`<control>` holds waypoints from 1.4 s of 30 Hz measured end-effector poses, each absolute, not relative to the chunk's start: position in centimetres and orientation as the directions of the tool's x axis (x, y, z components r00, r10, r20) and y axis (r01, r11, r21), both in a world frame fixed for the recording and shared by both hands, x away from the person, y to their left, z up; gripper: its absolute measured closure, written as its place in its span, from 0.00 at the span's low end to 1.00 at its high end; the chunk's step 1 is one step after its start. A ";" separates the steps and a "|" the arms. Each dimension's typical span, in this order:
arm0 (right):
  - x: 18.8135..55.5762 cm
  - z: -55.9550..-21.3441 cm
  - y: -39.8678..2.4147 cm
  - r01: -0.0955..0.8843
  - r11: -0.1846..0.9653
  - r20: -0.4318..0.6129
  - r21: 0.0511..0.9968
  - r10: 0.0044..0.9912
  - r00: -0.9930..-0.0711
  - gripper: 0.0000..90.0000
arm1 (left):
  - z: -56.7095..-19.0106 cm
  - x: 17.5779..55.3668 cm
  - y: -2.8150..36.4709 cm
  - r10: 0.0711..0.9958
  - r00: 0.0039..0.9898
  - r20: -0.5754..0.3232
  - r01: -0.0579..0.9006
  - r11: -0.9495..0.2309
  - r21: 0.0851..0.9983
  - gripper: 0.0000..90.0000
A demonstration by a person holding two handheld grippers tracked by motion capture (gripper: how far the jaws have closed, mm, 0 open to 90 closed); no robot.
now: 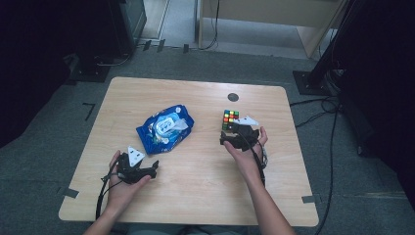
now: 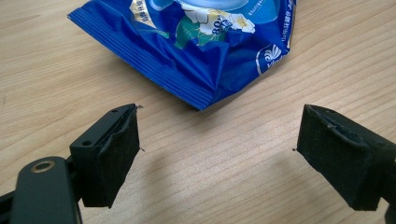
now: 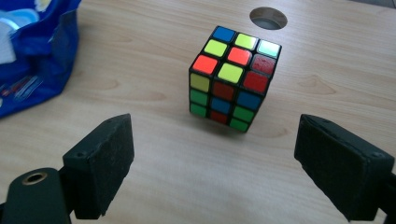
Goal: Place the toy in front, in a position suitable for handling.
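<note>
I see the puzzle cube (image 3: 231,79) on the worktop (image 1: 205,176) right of centre in the high view, just ahead of my right gripper (image 3: 212,172), whose jaws stand wide and empty. My left gripper (image 2: 217,158), lower left, gapes open near the blue wipes pack (image 2: 201,42).

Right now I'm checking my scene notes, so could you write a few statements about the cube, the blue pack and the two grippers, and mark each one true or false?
1. The right gripper is shut on the puzzle cube. False: its jaws stand wide open, with the cube ahead of them on the table.
2. The left gripper is open, holding nothing. True.
3. The blue pack lies to the right of the cube in the high view. False: it lies to the cube's left.
4. The cube sits in the round hole. False: the hole is beyond it.
5. The blue pack's crimped edge faces the left gripper. True.
</note>
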State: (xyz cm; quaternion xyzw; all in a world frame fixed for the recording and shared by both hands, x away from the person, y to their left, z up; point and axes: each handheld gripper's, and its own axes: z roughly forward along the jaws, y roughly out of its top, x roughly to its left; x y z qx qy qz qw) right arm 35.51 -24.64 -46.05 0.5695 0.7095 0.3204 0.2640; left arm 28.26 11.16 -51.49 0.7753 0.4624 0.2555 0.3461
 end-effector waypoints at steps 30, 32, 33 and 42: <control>40.0 -48.4 -22.0 0.592 0.130 -0.070 0.795 0.990 -0.122 0.38 | -51.6 28.2 11.0 0.886 0.457 0.083 0.539 -0.349 0.766 0.15; 38.8 -47.9 -21.8 0.573 0.152 -0.062 0.805 0.983 -0.174 0.38 | -51.6 28.2 11.0 0.885 0.458 0.084 0.539 -0.351 0.766 0.15; 38.2 -47.7 -21.6 0.565 0.164 -0.060 0.809 0.978 -0.199 0.38 | -51.6 28.2 11.0 0.886 0.457 0.083 0.538 -0.349 0.767 0.15; 31.3 -47.3 -18.6 0.508 0.272 -0.038 0.817 0.905 -0.424 0.38 | -51.6 28.2 10.9 0.884 0.459 0.089 0.534 -0.355 0.768 0.15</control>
